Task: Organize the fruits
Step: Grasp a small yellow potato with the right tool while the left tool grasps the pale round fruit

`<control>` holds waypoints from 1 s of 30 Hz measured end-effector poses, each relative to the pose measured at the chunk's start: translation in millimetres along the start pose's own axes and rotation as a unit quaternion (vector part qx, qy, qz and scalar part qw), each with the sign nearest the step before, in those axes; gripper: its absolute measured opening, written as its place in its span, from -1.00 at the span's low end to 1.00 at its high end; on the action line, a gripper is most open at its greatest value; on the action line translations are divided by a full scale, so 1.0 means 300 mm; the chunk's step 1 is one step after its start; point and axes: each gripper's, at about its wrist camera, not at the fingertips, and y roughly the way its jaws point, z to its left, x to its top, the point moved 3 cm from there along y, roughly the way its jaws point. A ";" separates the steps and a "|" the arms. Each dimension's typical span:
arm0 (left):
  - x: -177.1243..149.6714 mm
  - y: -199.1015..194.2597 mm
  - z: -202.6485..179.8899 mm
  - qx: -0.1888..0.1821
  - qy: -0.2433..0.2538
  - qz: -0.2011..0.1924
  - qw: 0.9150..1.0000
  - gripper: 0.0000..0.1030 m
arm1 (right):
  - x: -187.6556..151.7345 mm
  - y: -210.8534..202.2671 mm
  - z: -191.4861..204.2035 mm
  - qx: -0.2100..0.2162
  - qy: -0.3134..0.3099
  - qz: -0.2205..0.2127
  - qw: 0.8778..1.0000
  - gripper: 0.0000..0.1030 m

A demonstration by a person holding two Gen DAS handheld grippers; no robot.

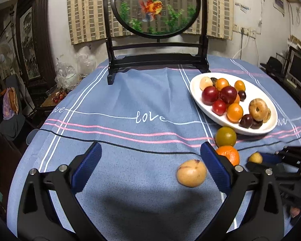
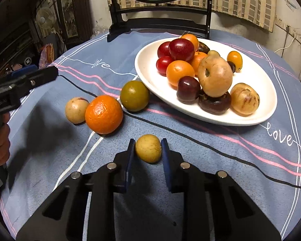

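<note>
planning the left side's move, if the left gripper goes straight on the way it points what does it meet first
Probably just the blue tablecloth: the open left gripper has bare cloth ahead. The tan fruit sits off-centre by its right finger and might be brushed; depth is unclear.

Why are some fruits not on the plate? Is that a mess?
Four fruits sit loose on the cloth beside the white plate: a tan one, an orange, a greenish one, and a small yellow one pinched in the right claw. Nothing looks spilled or broken.
</note>
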 end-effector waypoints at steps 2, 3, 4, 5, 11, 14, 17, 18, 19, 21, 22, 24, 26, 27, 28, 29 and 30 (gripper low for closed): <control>-0.009 0.006 -0.028 -0.019 0.035 0.011 0.999 0.95 | -0.006 -0.023 -0.028 -0.001 0.015 -0.008 1.000 -0.50; -0.013 0.005 -0.038 -0.030 0.049 0.012 0.998 0.95 | -0.008 -0.033 -0.040 0.003 0.024 -0.010 1.000 -0.50; -0.023 0.003 -0.055 -0.048 0.072 0.013 0.996 0.95 | -0.008 -0.040 -0.055 0.005 0.032 -0.014 0.999 -0.50; -0.032 0.001 -0.068 -0.060 0.087 0.014 0.994 0.93 | -0.010 -0.047 -0.065 0.008 0.040 -0.016 0.999 -0.49; -0.072 -0.003 -0.119 -0.114 0.127 0.019 0.985 0.64 | -0.016 -0.075 -0.087 0.022 0.059 -0.022 0.998 -0.49; -0.089 0.021 -0.127 -0.115 0.133 0.039 0.984 0.29 | -0.017 -0.086 -0.082 0.025 0.059 -0.024 0.998 -0.49; -0.098 0.037 -0.128 -0.115 0.132 0.051 0.983 0.14 | -0.015 -0.080 -0.082 0.026 0.060 -0.023 0.998 -0.49; -0.101 0.040 -0.128 -0.116 0.132 0.052 0.983 0.13 | -0.015 -0.079 -0.084 0.027 0.061 -0.023 0.998 -0.49; -0.103 0.041 -0.129 -0.116 0.133 0.052 0.983 0.13 | -0.013 -0.079 -0.083 0.027 0.061 -0.022 0.998 -0.49; -0.106 0.044 -0.131 -0.120 0.134 0.053 0.982 0.13 | -0.014 -0.079 -0.083 0.028 0.061 -0.022 0.997 -0.49; -0.106 0.049 -0.137 -0.121 0.136 0.054 0.982 0.13 | -0.014 -0.079 -0.082 0.029 0.061 -0.022 0.997 -0.49; -0.107 0.054 -0.142 -0.121 0.138 0.056 0.981 0.11 | -0.014 -0.078 -0.082 0.029 0.062 -0.021 0.997 -0.49; -0.109 0.064 -0.145 -0.123 0.139 0.061 0.981 0.04 | -0.014 -0.078 -0.082 0.028 0.062 -0.022 0.997 -0.49; -0.110 0.068 -0.146 -0.124 0.138 0.063 0.981 -0.01 | -0.014 -0.078 -0.083 0.028 0.062 -0.022 0.997 -0.49; -0.111 0.074 -0.147 -0.124 0.138 0.067 0.980 -0.04 | -0.014 -0.077 -0.083 0.027 0.062 -0.021 0.997 -0.49; -0.112 0.081 -0.147 -0.123 0.137 0.070 0.980 -0.09 | -0.014 -0.077 -0.083 0.028 0.062 -0.021 0.997 -0.49; -0.112 0.087 -0.147 -0.124 0.136 0.073 0.980 -0.14 | -0.014 -0.077 -0.083 0.028 0.062 -0.021 0.997 -0.49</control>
